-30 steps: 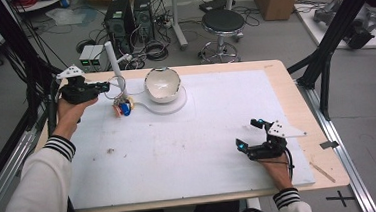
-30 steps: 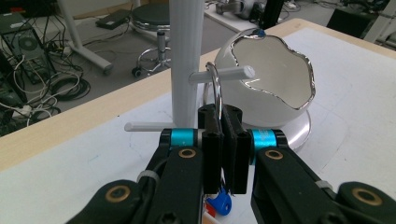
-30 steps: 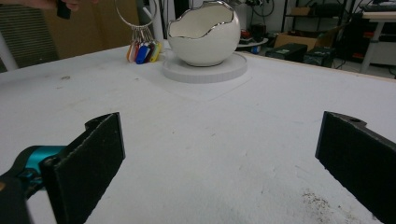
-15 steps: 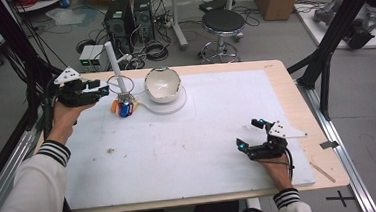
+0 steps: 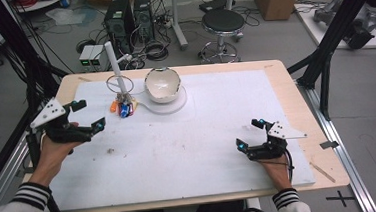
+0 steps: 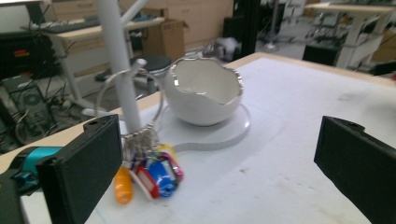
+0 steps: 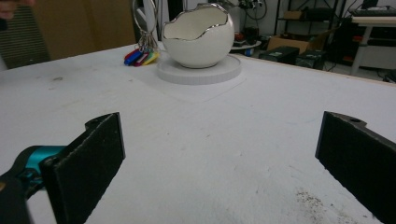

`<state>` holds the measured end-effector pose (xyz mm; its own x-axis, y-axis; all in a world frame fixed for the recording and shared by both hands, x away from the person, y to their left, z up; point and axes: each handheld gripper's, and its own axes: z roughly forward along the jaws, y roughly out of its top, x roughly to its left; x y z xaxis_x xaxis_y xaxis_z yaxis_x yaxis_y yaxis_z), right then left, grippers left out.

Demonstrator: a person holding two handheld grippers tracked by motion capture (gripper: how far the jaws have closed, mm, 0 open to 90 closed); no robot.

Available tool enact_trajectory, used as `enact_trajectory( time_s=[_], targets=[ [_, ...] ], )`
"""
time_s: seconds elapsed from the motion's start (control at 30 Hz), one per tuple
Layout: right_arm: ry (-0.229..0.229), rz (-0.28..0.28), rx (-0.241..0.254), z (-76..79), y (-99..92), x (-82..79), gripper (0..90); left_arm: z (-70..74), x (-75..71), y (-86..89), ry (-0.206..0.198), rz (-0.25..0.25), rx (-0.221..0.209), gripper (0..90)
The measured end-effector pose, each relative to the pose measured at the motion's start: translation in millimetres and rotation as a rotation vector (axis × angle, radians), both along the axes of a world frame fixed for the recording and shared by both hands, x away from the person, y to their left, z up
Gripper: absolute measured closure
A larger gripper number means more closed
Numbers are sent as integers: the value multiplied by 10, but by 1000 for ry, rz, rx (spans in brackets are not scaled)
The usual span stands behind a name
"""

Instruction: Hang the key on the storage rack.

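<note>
Keys (image 6: 148,173) hang on ring round white post (image 5: 114,65); left gripper (image 5: 85,115) gapes, empty

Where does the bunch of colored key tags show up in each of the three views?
High view: bunch of key tags lies upper left on the mat, at the white post's foot.
Left gripper view: key tags sit lower left of center, just right of the left jaw.
Right gripper view: key tags lie far off, upper left.
Shared landmark: the white eggshell-shaped bowl, just right of the tags in every view.
</note>
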<state>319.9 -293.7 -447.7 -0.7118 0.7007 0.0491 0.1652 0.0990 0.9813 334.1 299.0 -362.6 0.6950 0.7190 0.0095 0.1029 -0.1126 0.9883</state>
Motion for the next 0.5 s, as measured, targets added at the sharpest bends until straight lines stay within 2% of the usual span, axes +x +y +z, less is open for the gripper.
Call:
enact_trajectory(
  time_s=[0.1, 0.23, 0.3, 0.5],
  targets=[
    [-6, -23, 9, -2, -2, -17, 9, -200, -159, -38, -26, -10, -37, 17],
    [-23, -34, 29, -7, -24, -28, 9, -428, -267, -116, -40, 12, -36, 17],
    [-21, -33, 38, -9, -29, -29, 8, -500, -299, -150, -51, 30, -27, 17],
    [-29, -28, 25, -6, -21, -33, 9, -639, -374, -201, -54, 56, -41, 17]
  ],
)
